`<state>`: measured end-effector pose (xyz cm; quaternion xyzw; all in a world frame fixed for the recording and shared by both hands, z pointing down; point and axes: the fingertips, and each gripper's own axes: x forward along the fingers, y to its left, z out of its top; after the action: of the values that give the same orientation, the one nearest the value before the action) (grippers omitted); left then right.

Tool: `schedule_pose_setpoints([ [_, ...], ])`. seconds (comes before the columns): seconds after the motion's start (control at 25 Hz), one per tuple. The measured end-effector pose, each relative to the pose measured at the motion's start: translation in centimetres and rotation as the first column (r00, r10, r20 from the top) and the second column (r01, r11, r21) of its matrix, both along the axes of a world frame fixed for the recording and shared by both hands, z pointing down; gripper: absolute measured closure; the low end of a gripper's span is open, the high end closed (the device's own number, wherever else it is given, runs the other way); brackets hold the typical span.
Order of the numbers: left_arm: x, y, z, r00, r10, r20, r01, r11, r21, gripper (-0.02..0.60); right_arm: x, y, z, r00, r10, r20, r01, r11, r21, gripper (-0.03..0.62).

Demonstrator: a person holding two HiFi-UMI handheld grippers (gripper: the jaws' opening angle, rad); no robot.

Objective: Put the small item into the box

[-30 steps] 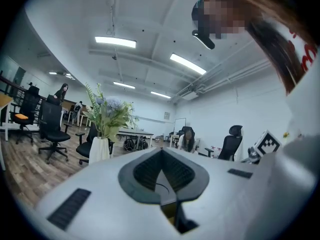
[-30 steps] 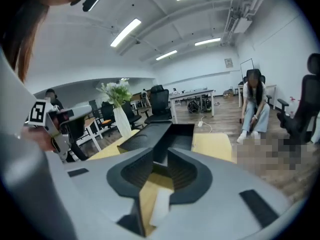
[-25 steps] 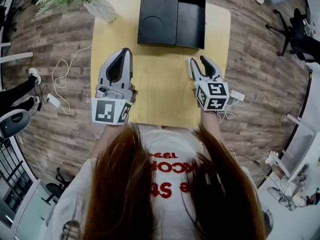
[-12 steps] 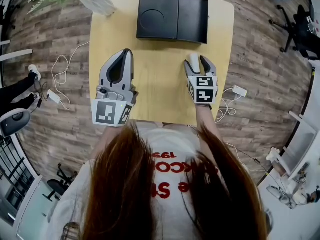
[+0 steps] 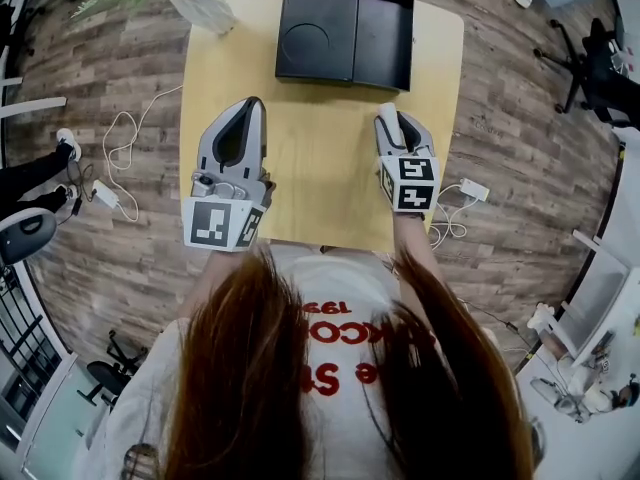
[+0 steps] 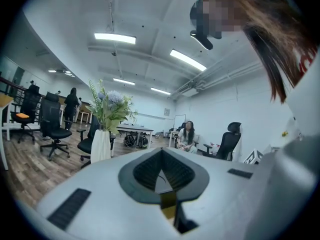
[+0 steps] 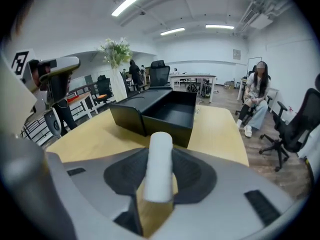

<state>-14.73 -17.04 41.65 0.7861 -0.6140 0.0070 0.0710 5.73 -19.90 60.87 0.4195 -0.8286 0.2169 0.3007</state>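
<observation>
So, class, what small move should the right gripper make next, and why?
Probably lift and carry forward to the black box: the right gripper's jaws are closing on the white cylinder between them, and the box sits open ahead, its deep side empty.

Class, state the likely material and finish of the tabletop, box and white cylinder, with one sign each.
Tabletop: probably laminate or wood, smooth, even pale-yellow.
Box: maybe plastic or card, matte black, sharp edges.
White cylinder: unclear, perhaps foam or paper; dull, fuzzy-looking.

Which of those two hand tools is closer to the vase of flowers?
Left. The left gripper is on the vase's side of the table; the right gripper, jaws closing on a white roll, is opposite.
</observation>
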Motion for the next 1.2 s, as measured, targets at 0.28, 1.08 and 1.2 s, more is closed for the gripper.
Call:
schedule_pose_setpoints([
  [0.28, -0.2, -1.2, -2.4, 1.000, -0.012, 0.015, 0.011, 0.997, 0.070, 0.577, -0.2, -2.6, -7.2, 0.990, 0.002, 0.138, -0.026, 0.985, 0.171, 0.451],
  [1.08, -0.4, -1.8, -8.9, 0.998, -0.016, 0.053, 0.004, 0.974, 0.225, 0.577, 0.8, -3.6, -25.4, 0.936, -0.073, 0.345, -0.117, 0.859, 0.499, 0.453],
  [1.2, -0.5, -2.2, -8.6, 0.998, -0.021, 0.057, 0.008, 0.975, 0.224, 0.577, 0.6, -4.2, -25.8, 0.936, -0.085, 0.341, -0.106, 0.858, 0.503, 0.453],
])
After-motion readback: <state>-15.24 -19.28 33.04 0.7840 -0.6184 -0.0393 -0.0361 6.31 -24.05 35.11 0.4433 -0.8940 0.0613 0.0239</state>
